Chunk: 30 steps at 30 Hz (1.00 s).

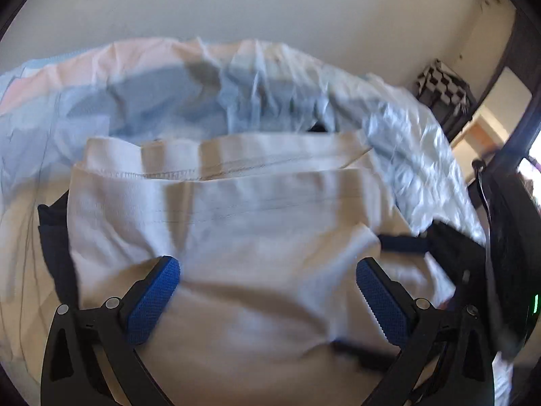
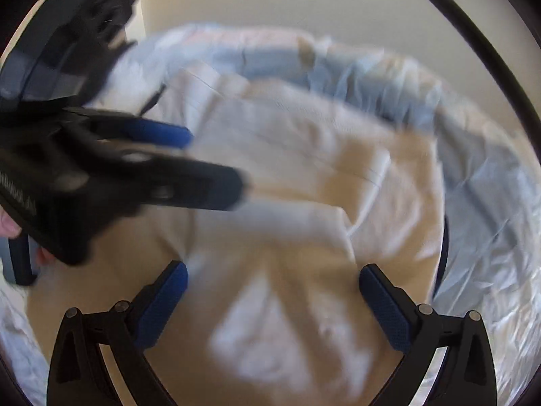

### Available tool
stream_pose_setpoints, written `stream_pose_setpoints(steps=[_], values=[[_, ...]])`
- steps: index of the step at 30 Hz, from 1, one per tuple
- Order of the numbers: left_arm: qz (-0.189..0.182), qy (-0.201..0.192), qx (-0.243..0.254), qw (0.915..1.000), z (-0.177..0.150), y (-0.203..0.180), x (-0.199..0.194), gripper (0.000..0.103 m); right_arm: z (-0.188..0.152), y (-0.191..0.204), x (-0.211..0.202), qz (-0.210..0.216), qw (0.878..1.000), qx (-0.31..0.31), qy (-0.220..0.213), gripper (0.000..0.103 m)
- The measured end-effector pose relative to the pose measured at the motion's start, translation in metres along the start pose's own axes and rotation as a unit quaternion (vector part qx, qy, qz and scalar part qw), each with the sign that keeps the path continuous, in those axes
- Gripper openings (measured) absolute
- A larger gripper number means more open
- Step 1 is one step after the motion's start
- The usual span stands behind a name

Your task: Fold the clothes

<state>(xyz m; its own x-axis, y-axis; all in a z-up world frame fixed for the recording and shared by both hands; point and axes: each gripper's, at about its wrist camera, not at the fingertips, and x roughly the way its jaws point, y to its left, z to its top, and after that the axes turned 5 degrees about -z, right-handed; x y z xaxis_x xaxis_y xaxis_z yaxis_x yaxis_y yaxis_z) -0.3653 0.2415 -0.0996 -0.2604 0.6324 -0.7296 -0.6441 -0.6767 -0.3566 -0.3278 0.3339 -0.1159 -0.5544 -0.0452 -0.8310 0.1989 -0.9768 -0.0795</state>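
A cream-white garment (image 1: 236, 203) lies folded on the bed, its stitched hem doubled over along the far side. My left gripper (image 1: 267, 267) hovers over its near part, blue pads wide apart and open, with only flat cloth below them. In the right wrist view the same garment (image 2: 304, 169) spreads out blurred. My right gripper (image 2: 274, 270) stands open above it, holding nothing. The left gripper (image 2: 216, 162) reaches in from the left there, jaws apart over the cloth's edge. A dark tool with a blue pad (image 1: 402, 243) enters the left wrist view from the right.
A crumpled pale blue sheet (image 1: 405, 128) covers the bed around the garment (image 2: 490, 203). Behind it is a plain wall (image 1: 270, 6). A black-and-white checkered object (image 1: 443, 83) stands at the far right. A dark strip (image 1: 54, 237) shows at the garment's left edge. A hand (image 2: 6, 226) holds the left gripper.
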Motion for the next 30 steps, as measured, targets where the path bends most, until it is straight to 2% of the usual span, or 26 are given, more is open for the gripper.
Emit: stream_pose_setpoints(steps=[4, 6, 8, 10, 12, 15, 16, 19, 20, 23, 24, 26, 30], values=[[-0.003, 0.005, 0.002, 1.0000, -0.003, 0.014, 0.006, 0.103, -0.005, -0.014, 0.005, 0.008, 1.000, 0.005, -0.003, 0.103], [0.005, 0.017, 0.013, 0.9998, -0.004, 0.009, 0.006, 0.103, -0.006, -0.013, 0.005, 0.003, 1.000, -0.002, -0.004, 0.103], [0.011, -0.016, 0.032, 0.9993, 0.002, -0.003, -0.015, 0.103, 0.002, -0.014, -0.005, -0.003, 1.000, -0.004, -0.005, 0.102], [0.003, -0.060, 0.043, 0.9973, 0.006, -0.011, -0.042, 0.103, 0.011, -0.019, -0.030, -0.005, 0.999, 0.005, -0.050, 0.103], [-0.028, -0.073, 0.016, 0.9968, 0.022, -0.005, -0.047, 0.103, 0.025, -0.024, -0.047, 0.018, 0.995, 0.017, -0.096, 0.103], [-0.009, -0.050, 0.002, 0.9987, 0.040, 0.004, -0.027, 0.103, 0.044, -0.024, -0.033, 0.039, 0.995, 0.011, -0.087, 0.103], [-0.007, -0.050, -0.005, 0.9987, 0.043, 0.008, -0.025, 0.103, 0.047, -0.022, -0.026, 0.043, 0.996, 0.007, -0.082, 0.103], [-0.014, -0.054, -0.024, 0.9982, 0.046, 0.018, -0.027, 0.103, 0.049, -0.017, -0.012, 0.093, 0.994, 0.004, -0.059, 0.103], [-0.009, -0.051, -0.028, 0.9983, 0.045, 0.021, -0.025, 0.103, 0.049, -0.014, -0.010, 0.094, 0.994, -0.003, -0.061, 0.103], [0.014, -0.026, -0.032, 0.9991, 0.043, 0.033, -0.013, 0.103, 0.047, -0.020, -0.001, 0.047, 0.995, -0.008, -0.085, 0.103], [0.022, -0.017, -0.032, 0.9991, 0.044, 0.037, -0.008, 0.103, 0.044, -0.030, 0.010, 0.035, 0.997, 0.009, -0.071, 0.103], [0.033, -0.012, -0.037, 0.9987, 0.045, 0.045, -0.002, 0.103, 0.039, -0.048, 0.029, 0.039, 0.998, 0.030, -0.045, 0.102], [0.026, -0.009, -0.061, 0.9978, 0.044, 0.065, 0.002, 0.103, 0.036, -0.055, 0.038, 0.024, 0.999, 0.010, -0.033, 0.102]])
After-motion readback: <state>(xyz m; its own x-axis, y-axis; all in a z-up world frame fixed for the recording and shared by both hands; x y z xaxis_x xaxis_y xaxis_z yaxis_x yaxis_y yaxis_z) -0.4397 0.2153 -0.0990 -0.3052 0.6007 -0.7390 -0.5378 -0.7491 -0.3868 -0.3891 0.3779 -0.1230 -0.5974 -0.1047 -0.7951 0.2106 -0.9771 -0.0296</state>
